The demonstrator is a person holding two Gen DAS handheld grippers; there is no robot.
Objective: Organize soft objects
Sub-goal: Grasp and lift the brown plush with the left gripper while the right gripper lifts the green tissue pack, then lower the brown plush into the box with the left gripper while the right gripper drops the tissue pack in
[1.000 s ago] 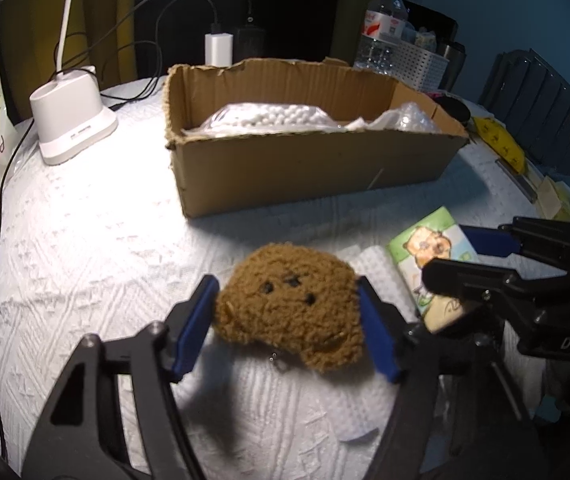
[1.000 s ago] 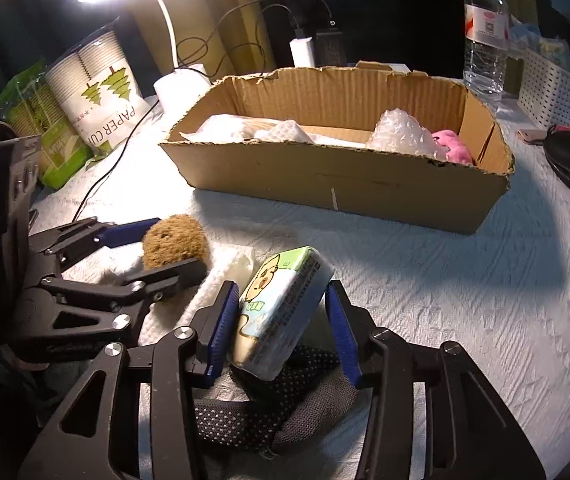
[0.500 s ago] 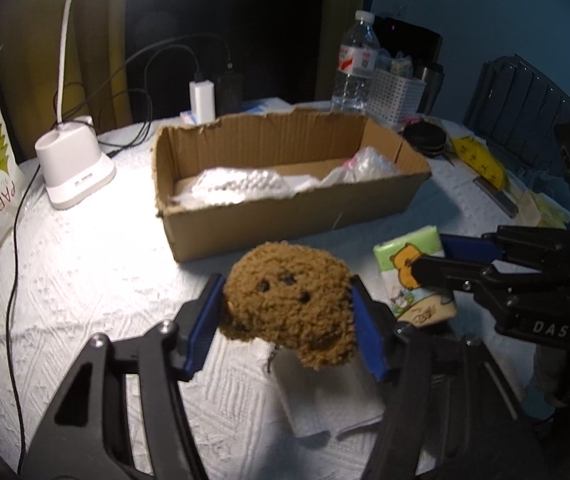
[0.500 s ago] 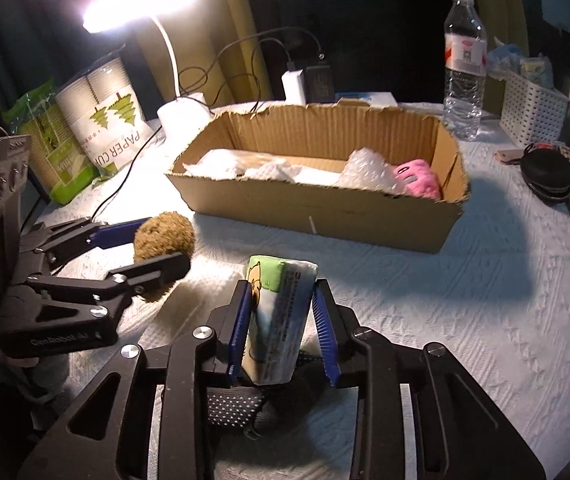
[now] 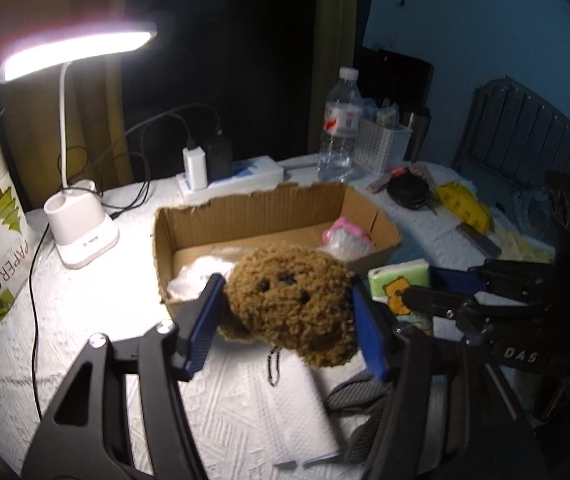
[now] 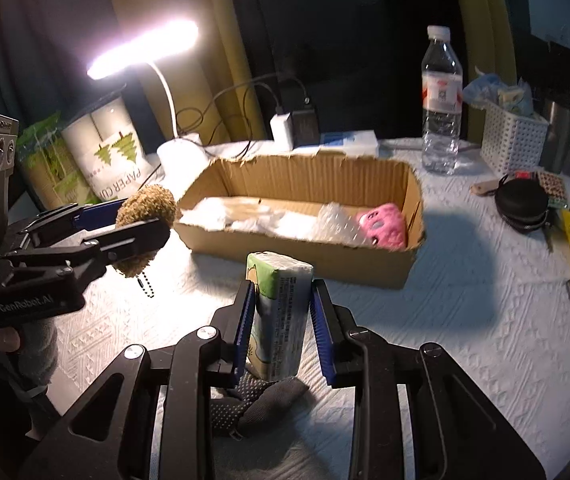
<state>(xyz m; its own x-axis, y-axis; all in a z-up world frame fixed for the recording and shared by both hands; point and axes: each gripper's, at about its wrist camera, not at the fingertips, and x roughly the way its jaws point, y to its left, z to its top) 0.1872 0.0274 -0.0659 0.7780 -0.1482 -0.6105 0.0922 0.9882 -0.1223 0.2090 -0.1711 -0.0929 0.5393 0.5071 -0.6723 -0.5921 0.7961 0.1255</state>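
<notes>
The left gripper [image 5: 285, 316] pinches the brown plush toy [image 5: 291, 300] and the right gripper [image 6: 281, 316] pinches the tissue pack [image 6: 279, 312] between their jaws, both lifted before the cardboard box [image 6: 305, 248], probably for dropping them inside.

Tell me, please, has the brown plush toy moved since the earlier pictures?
Yes. The brown plush toy, clamped in the left gripper, has risen off the table toward the cardboard box, now overlapping its front wall.
</notes>
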